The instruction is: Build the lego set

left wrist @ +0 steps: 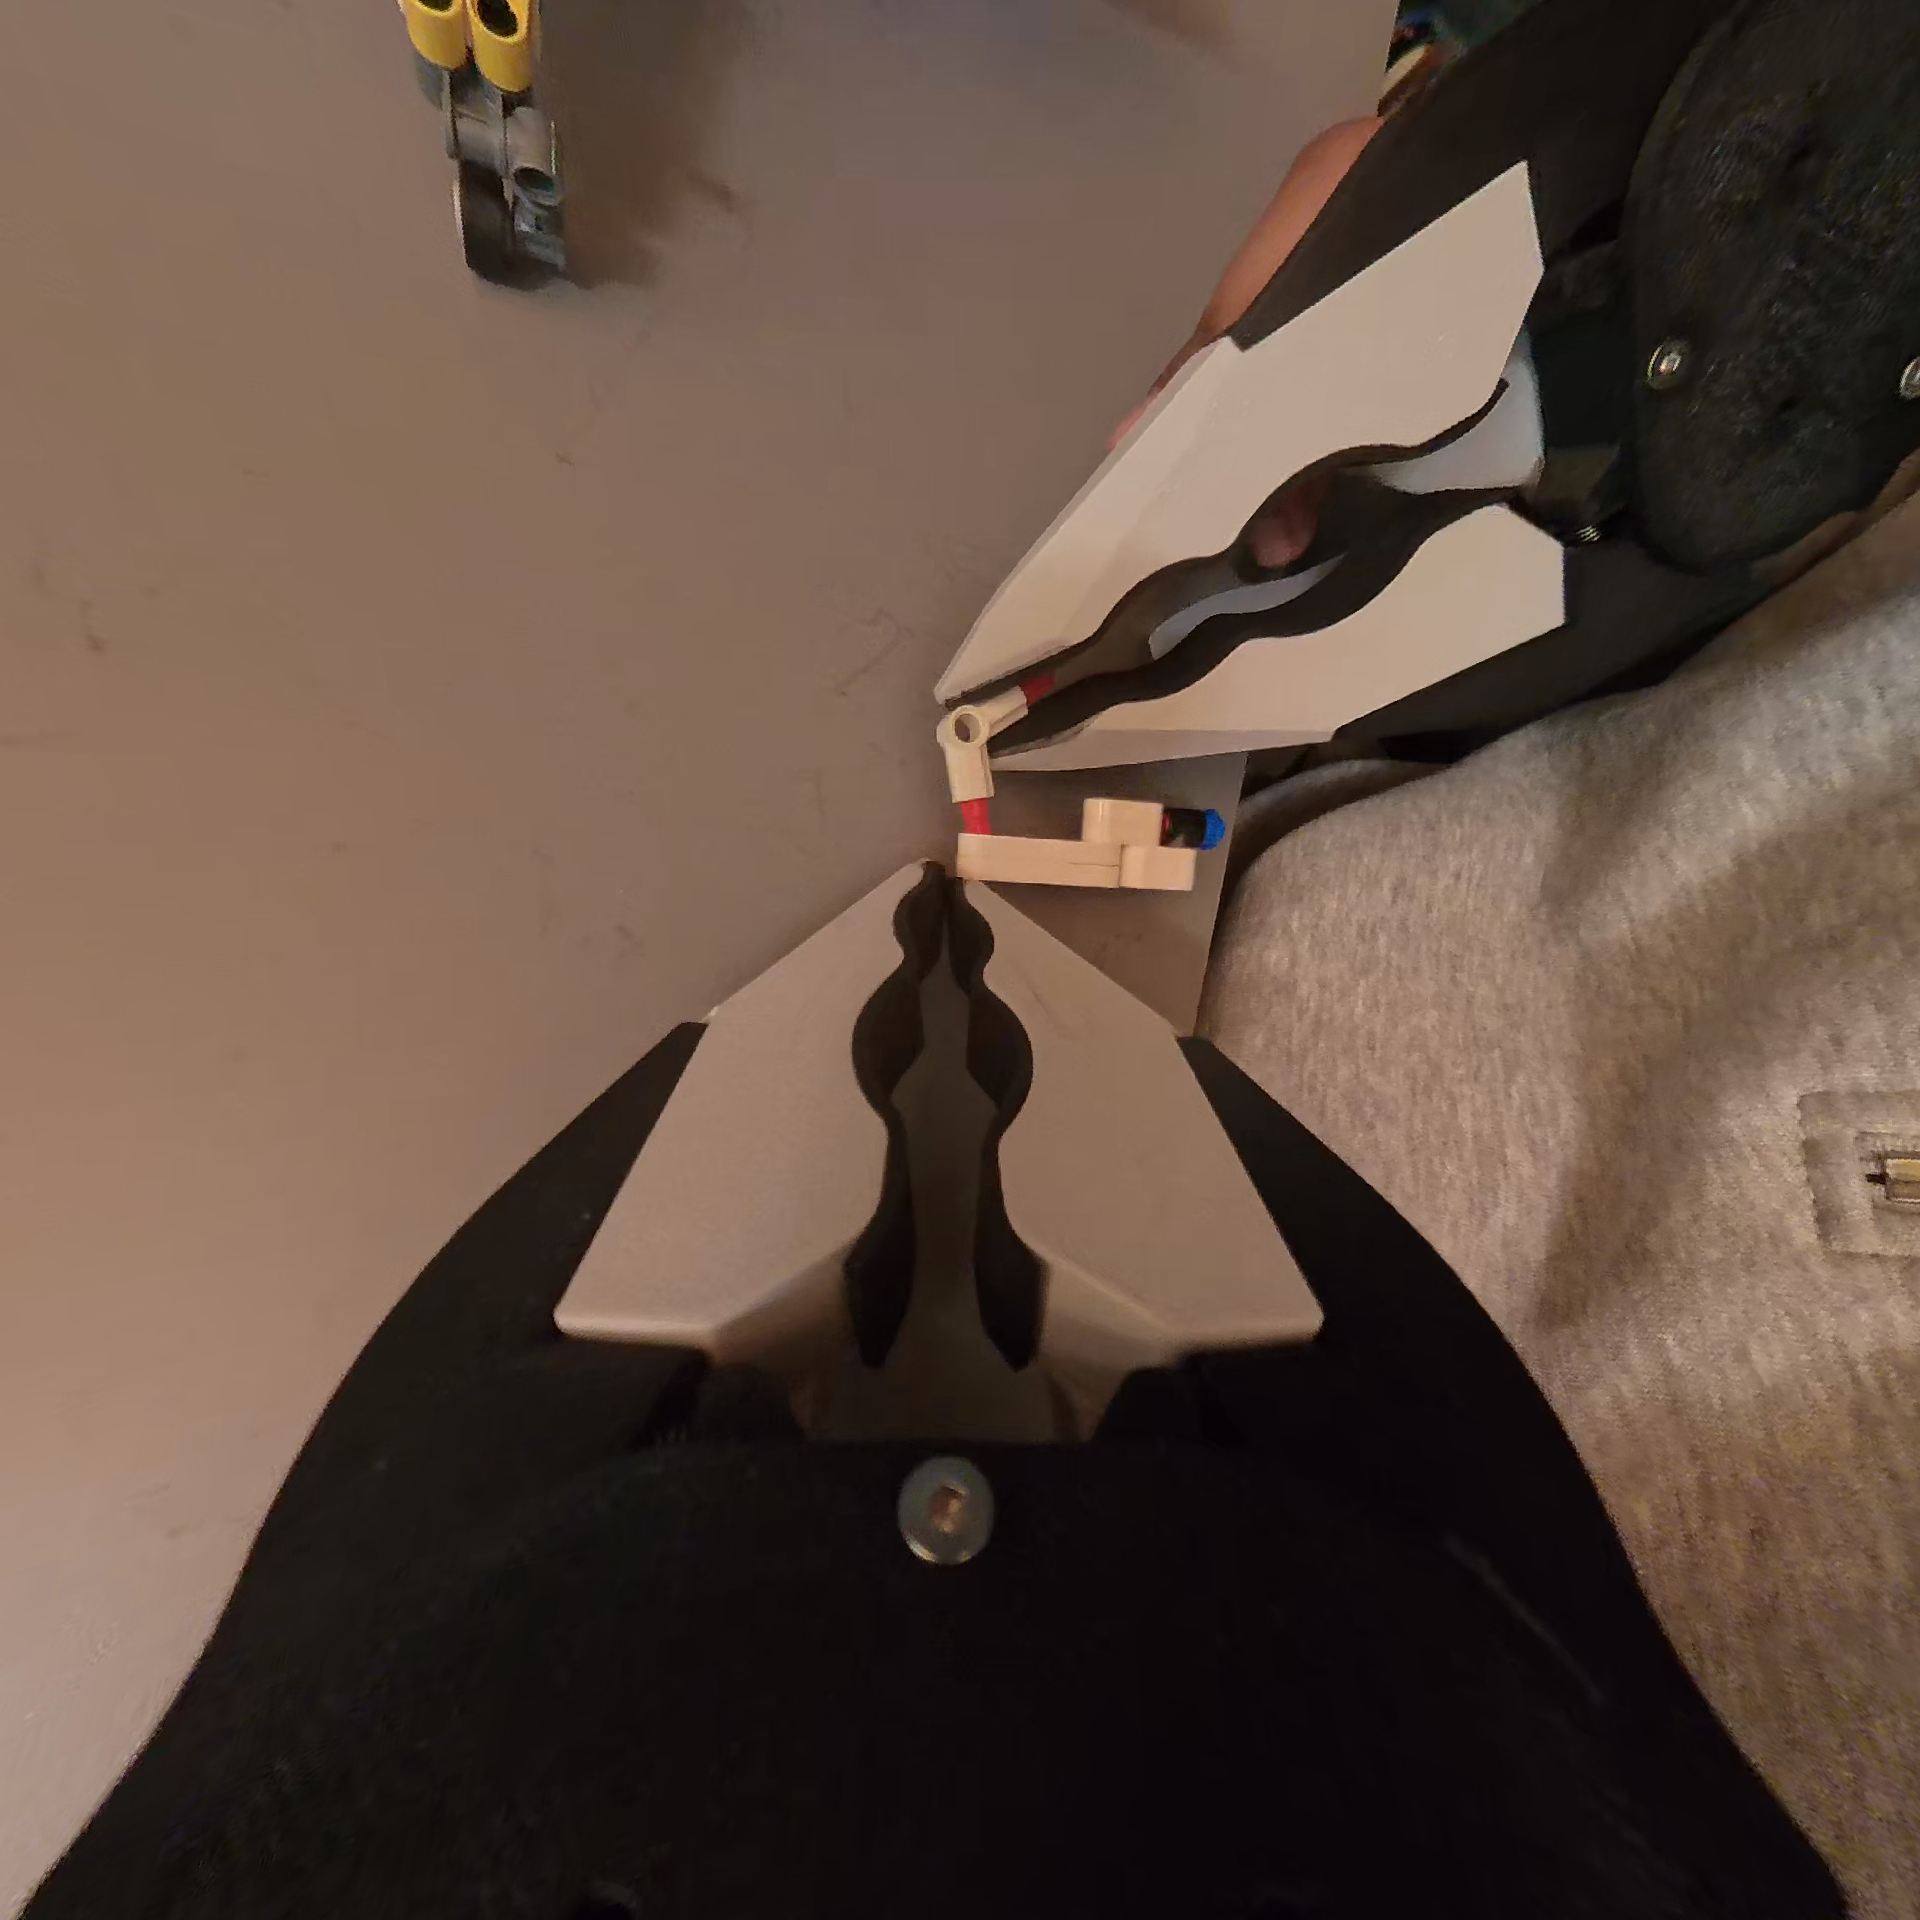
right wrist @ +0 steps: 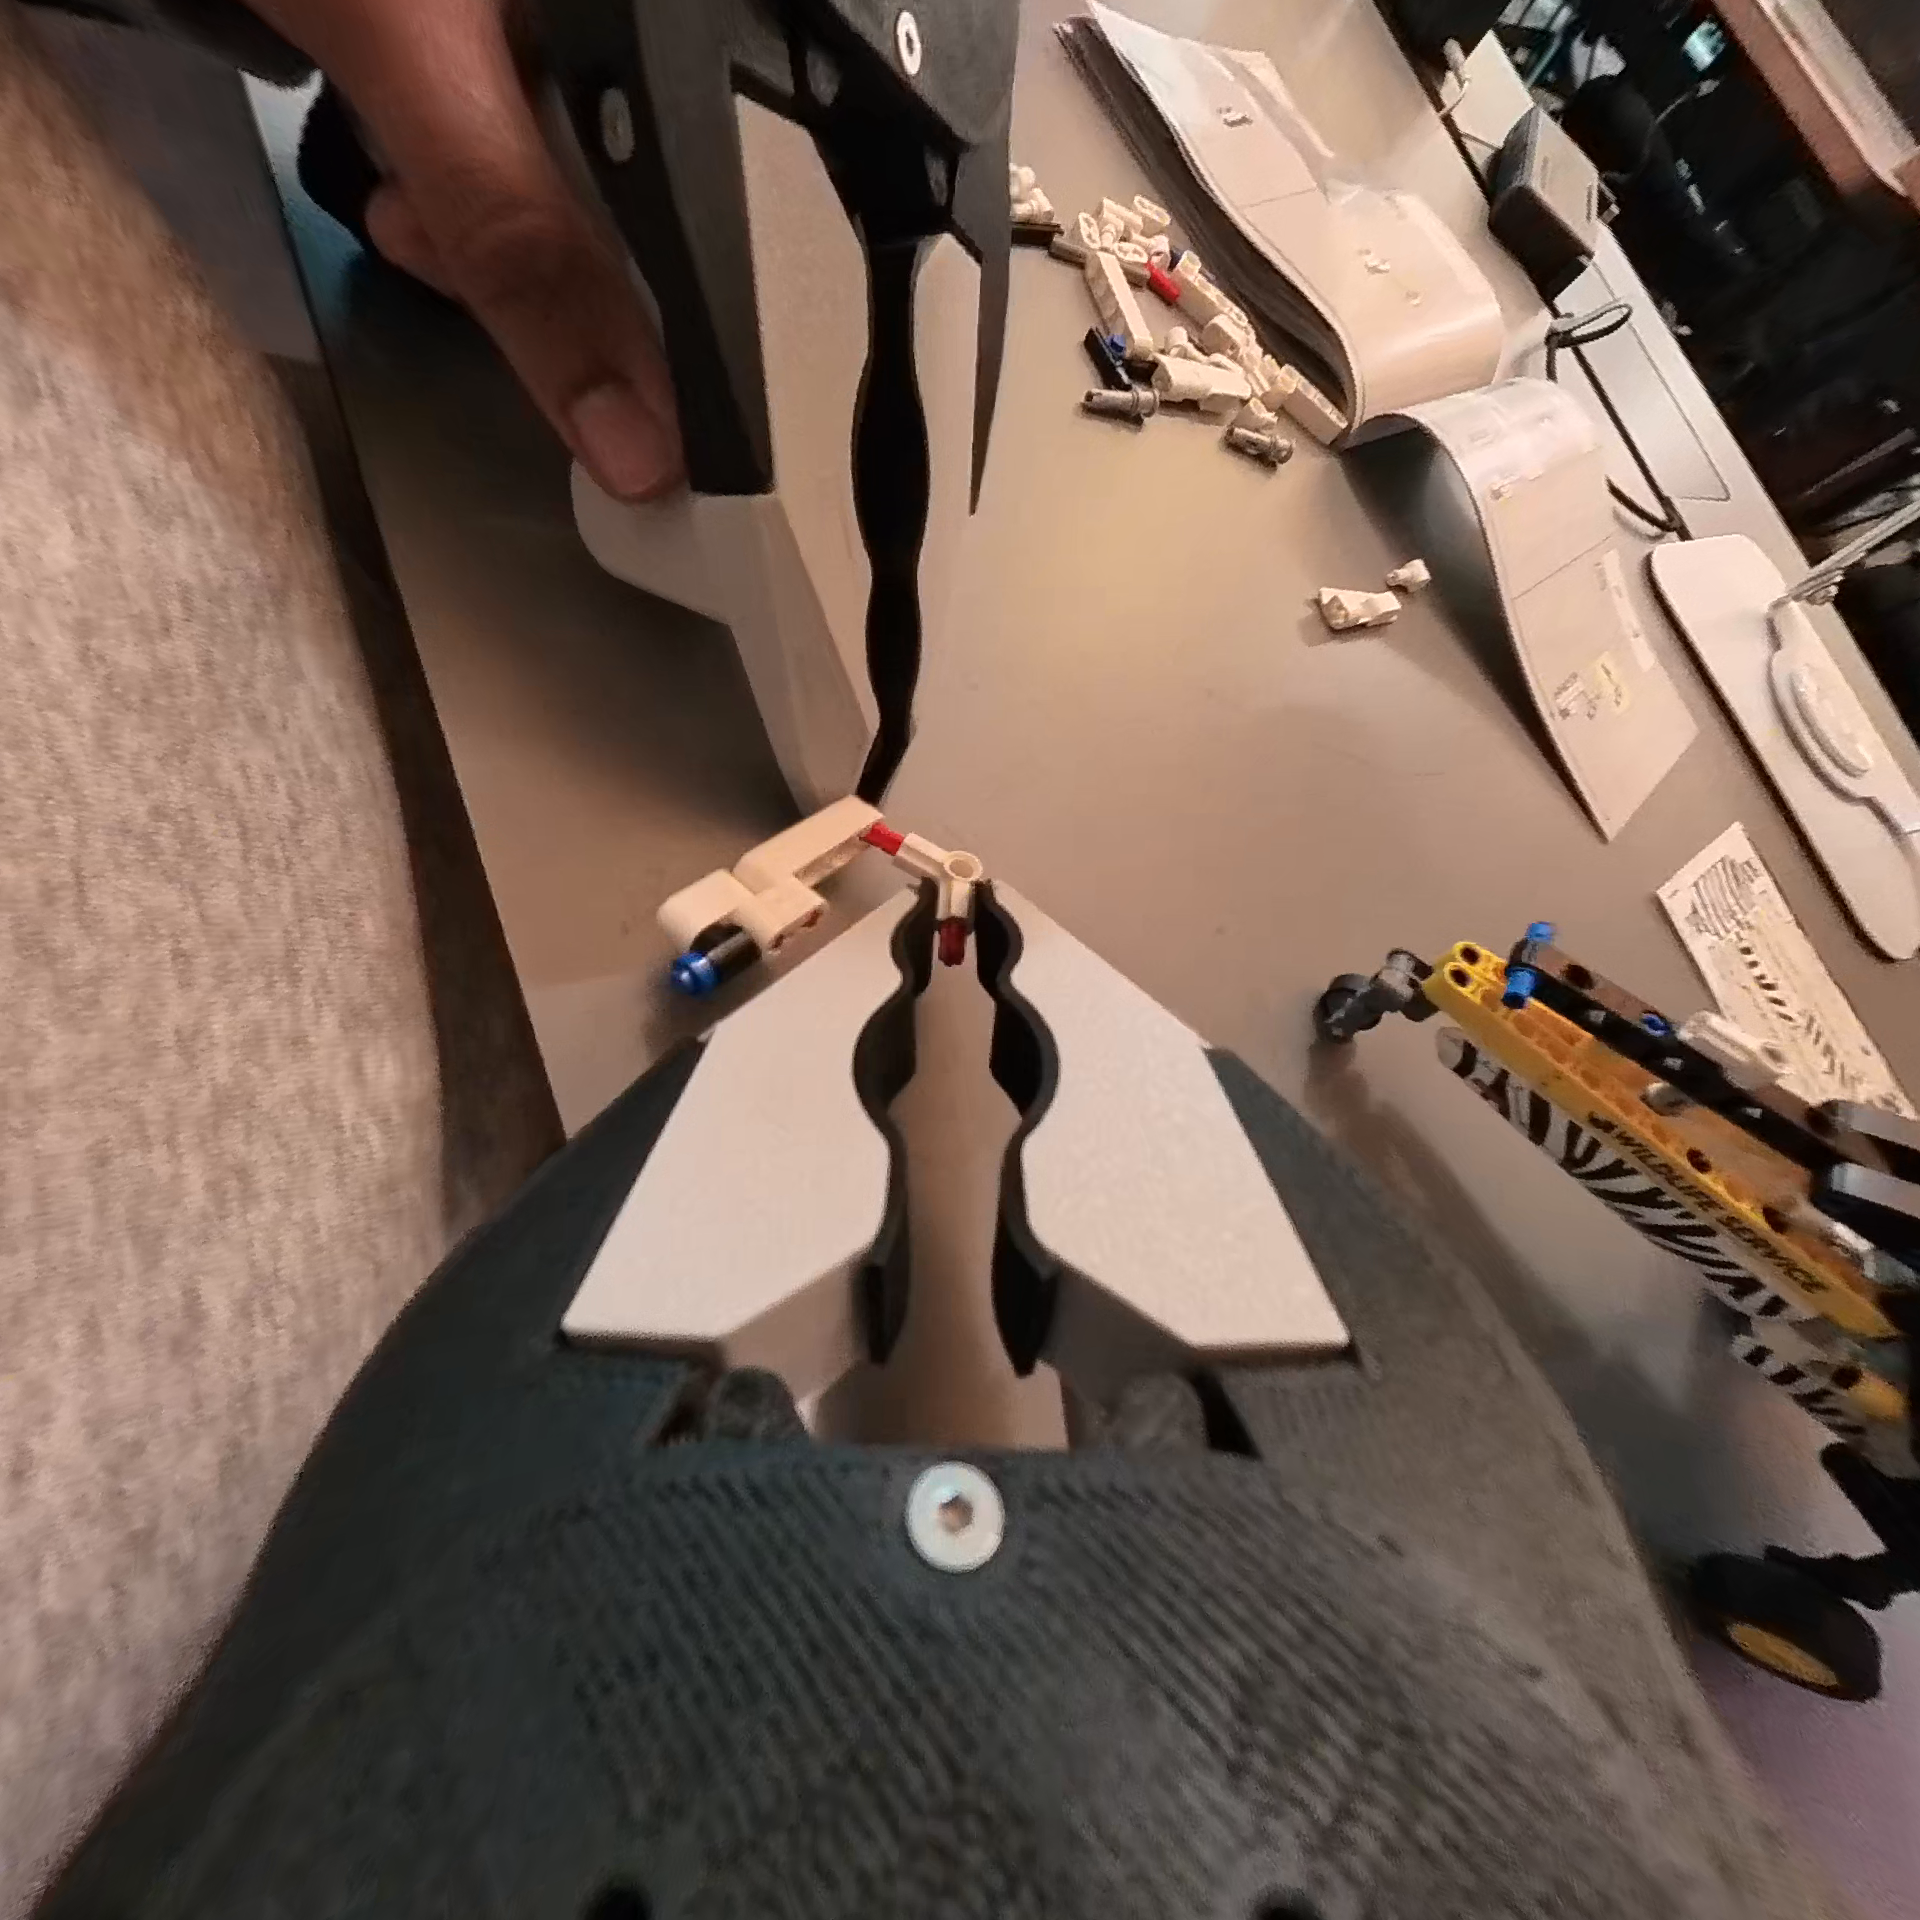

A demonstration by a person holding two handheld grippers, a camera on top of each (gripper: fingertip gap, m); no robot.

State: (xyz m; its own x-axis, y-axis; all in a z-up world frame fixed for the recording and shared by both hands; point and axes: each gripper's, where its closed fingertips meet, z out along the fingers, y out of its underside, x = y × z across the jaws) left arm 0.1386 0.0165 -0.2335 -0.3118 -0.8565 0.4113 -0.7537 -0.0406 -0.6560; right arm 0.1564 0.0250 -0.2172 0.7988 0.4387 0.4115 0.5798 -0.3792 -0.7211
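A small tan lego beam assembly (left wrist: 1039, 857) with a black-and-blue pin at one end hangs over the grey table's near edge (left wrist: 1195, 935). My left gripper (left wrist: 940, 878) is shut on the beam's end. It shows from above in the right wrist view (right wrist: 878, 795). A red axle joins the beam (right wrist: 810, 847) to a white angled connector (right wrist: 945, 871). My right gripper (right wrist: 951, 899) is shut on a second red axle (right wrist: 950, 940) in that connector. It shows at the upper right of the left wrist view (left wrist: 982, 712), with the connector (left wrist: 968, 743) at its tips.
A part-built yellow and black vehicle with zebra stripes (right wrist: 1621, 1132) stands right of my grippers; its end shows in the left wrist view (left wrist: 488, 125). A pile of loose pieces (right wrist: 1174, 332), an open booklet (right wrist: 1403, 343) and a sticker sheet (right wrist: 1766, 987) lie beyond. A grey sweater (left wrist: 1558, 1195) borders the table.
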